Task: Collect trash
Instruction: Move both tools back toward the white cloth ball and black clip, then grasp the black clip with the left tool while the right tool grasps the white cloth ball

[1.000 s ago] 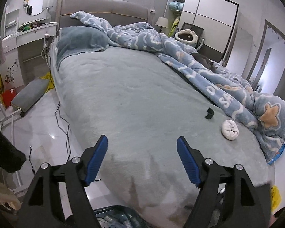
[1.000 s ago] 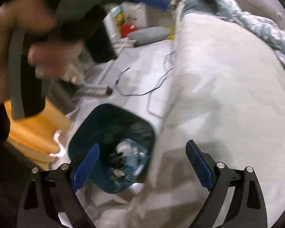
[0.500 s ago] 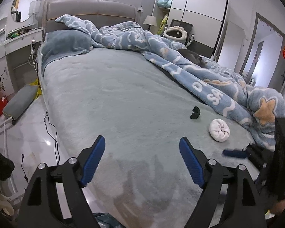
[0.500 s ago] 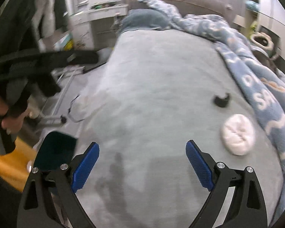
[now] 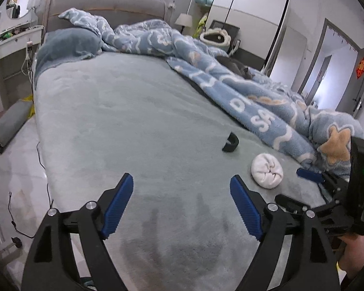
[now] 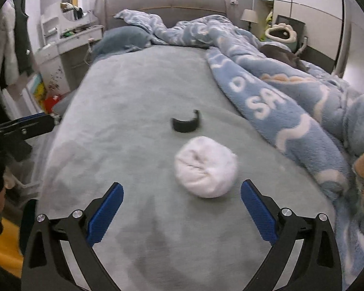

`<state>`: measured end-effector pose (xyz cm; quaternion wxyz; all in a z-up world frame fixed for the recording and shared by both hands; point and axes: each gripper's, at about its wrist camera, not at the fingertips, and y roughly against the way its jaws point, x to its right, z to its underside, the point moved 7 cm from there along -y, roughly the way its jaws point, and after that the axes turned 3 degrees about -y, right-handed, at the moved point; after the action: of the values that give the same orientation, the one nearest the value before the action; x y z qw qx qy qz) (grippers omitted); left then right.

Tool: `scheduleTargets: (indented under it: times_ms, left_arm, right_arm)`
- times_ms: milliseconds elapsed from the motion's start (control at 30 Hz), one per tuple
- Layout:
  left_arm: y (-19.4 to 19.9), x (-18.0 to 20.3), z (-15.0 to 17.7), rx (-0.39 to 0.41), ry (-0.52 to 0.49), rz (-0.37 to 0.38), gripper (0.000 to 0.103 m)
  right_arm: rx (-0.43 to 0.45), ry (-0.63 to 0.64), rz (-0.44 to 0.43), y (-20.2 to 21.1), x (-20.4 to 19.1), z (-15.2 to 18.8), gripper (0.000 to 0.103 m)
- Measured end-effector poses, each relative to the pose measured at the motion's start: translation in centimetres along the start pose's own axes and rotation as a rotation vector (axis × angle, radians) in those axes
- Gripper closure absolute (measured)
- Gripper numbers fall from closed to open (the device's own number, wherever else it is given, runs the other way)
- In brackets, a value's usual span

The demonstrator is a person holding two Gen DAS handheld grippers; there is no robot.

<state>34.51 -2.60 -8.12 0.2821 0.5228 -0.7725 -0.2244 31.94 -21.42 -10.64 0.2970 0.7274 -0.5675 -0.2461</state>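
A white crumpled ball (image 6: pixel 206 167) lies on the grey bed cover (image 6: pixel 133 97), with a small curved black piece (image 6: pixel 185 124) just beyond it. My right gripper (image 6: pixel 181 209) is open and empty, with the ball just ahead between its fingers. In the left wrist view the ball (image 5: pixel 267 171) and the black piece (image 5: pixel 230 143) lie to the right. My left gripper (image 5: pixel 181 205) is open and empty over the bed's near part. The right gripper also shows at the left wrist view's right edge (image 5: pixel 310 174).
A blue patterned blanket (image 5: pixel 242 89) is bunched along the bed's right side, close to the ball. A grey pillow (image 5: pixel 68 46) lies at the headboard. A white dresser (image 6: pixel 70 36) and floor cables (image 5: pixel 41 150) are left of the bed.
My right gripper swung from the trash bin on the floor up over the bed and closed in on the white ball. My left gripper shifted a little over the bed.
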Motion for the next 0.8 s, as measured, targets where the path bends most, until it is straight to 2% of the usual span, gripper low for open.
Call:
scheduleTargets:
  times_ms: [167, 367, 467, 633, 667, 700, 800]
  left_arm:
    - [-2.0, 1.3, 0.8, -0.056, 0.005, 0.072, 0.019]
    - [-3.9, 2.9, 0.5, -0.066, 0.025, 0.134, 0.019]
    - [-4.9, 3.2, 0.2, -0.065, 0.04, 0.148, 0.019]
    - [-6.8, 3.4, -1.0, -0.073, -0.009, 0.14, 0.019]
    - [-7.3, 3.4, -1.4, -0.072, -0.003, 0.146, 0.019]
    - [-7.7, 3.5, -1.6, -0.071, 0.005, 0.154, 0.019]
    - [-9.4, 4.0, -2.4, -0.081, 0.007, 0.174, 0.019]
  right_arm:
    - [0.014, 0.002, 0.009, -0.8, 1.5, -0.6, 0.005]
    - [-0.002, -0.052, -0.029, -2.7, 2.1, -1.5, 0.005]
    - [-0.01, -0.044, -0.01, -3.5, 1.9, -1.9, 0.005]
    - [-0.062, 0.031, 0.042, -5.7, 2.0, -2.1, 0.007]
    - [-0.08, 0.033, 0.035, -6.3, 2.3, -2.0, 0.017]
    - [-0.102, 0.036, 0.043, -6.9, 2.7, -1.8, 0.033]
    - [-0.133, -0.009, -0.02, -7.8, 3.5, -1.6, 0.042]
